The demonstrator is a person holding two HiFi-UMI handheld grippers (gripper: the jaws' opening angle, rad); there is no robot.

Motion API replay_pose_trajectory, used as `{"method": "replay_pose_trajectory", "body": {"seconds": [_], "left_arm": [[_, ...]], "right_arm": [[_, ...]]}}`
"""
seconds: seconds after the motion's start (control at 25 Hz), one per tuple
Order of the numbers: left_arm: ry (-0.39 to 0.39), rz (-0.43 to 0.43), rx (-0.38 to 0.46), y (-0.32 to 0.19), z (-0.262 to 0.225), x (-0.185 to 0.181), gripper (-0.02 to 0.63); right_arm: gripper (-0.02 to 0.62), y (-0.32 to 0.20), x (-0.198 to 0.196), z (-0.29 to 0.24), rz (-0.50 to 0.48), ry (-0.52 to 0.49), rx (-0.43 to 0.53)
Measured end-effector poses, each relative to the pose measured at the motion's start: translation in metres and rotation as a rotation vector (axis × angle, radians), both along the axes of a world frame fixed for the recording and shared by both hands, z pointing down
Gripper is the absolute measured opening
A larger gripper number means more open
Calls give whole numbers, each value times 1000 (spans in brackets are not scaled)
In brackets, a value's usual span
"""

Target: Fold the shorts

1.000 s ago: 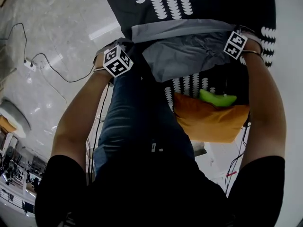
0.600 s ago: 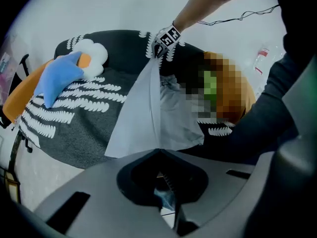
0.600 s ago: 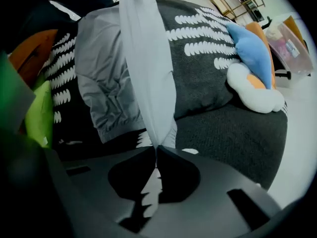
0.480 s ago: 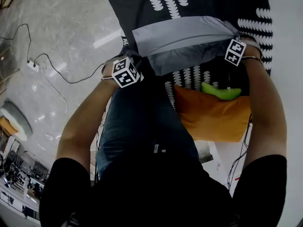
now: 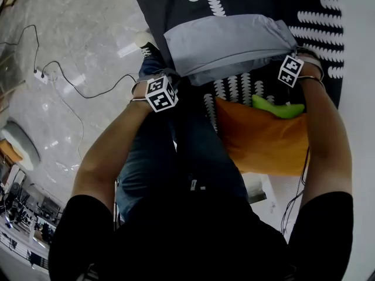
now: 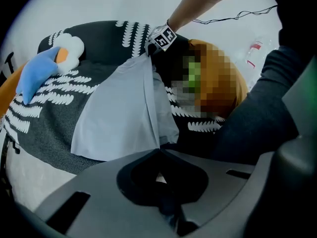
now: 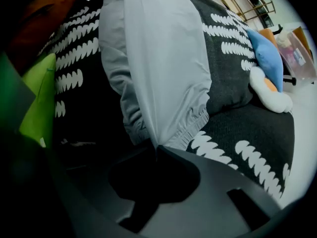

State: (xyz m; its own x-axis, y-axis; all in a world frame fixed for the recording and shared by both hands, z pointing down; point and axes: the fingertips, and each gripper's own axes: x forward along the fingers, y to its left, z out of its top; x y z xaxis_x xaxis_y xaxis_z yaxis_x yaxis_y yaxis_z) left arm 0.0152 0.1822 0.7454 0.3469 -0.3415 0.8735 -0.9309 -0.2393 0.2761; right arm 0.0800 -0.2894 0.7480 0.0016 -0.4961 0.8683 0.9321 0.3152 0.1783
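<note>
Light grey shorts [image 5: 228,45] lie on a dark blanket with white scallop marks [image 5: 263,4]. My left gripper [image 5: 173,78] is shut on the shorts' near left corner, and its marker cube sits just below. My right gripper [image 5: 287,56] is shut on the near right corner. In the left gripper view the grey cloth [image 6: 119,113] runs straight into the closed jaws of the left gripper [image 6: 158,150], and the right gripper's cube [image 6: 162,37] shows at the far corner. In the right gripper view the elastic waistband of the shorts [image 7: 163,58] is pinched by the right gripper [image 7: 156,147].
An orange cushion [image 5: 263,142] with a green object [image 5: 278,107] on it lies close by the right arm. A blue and white plush [image 6: 39,73] rests at the blanket's far end. Cables [image 5: 70,81] cross the marble floor at left. The person's legs in jeans [image 5: 176,151] fill the middle.
Both grippers have drawn the held edge of the shorts toward the person. The bunched fold seen earlier is now pulled smooth, with the upper layer spread over the lower one.
</note>
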Motion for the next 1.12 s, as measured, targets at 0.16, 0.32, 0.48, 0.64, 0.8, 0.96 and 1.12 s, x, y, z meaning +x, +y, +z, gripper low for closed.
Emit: {"method": "replay_pose_trajectory", "body": {"seconds": [0.16, 0.32, 0.48, 0.64, 0.8, 0.96, 1.12], "left_arm": [[27, -1, -20, 1, 12, 20, 18], [40, 18, -36, 6, 35, 39, 18], [57, 23, -48, 12, 44, 54, 18], [101, -18, -85, 14, 50, 62, 21], [100, -42, -128, 20, 42, 60, 109], [102, -89, -115, 19, 10, 47, 133], [84, -120, -64, 7, -50, 24, 136]], "right_arm": [[9, 4, 13, 9, 16, -35, 5], [9, 6, 32, 27, 40, -59, 8], [11, 11, 49, 30, 104, -83, 7], [91, 12, 59, 30, 220, -113, 5], [163, 16, 63, 12, 335, -147, 9], [166, 29, 53, -21, 384, -200, -17], [166, 37, 40, -72, 512, -296, -59]]}}
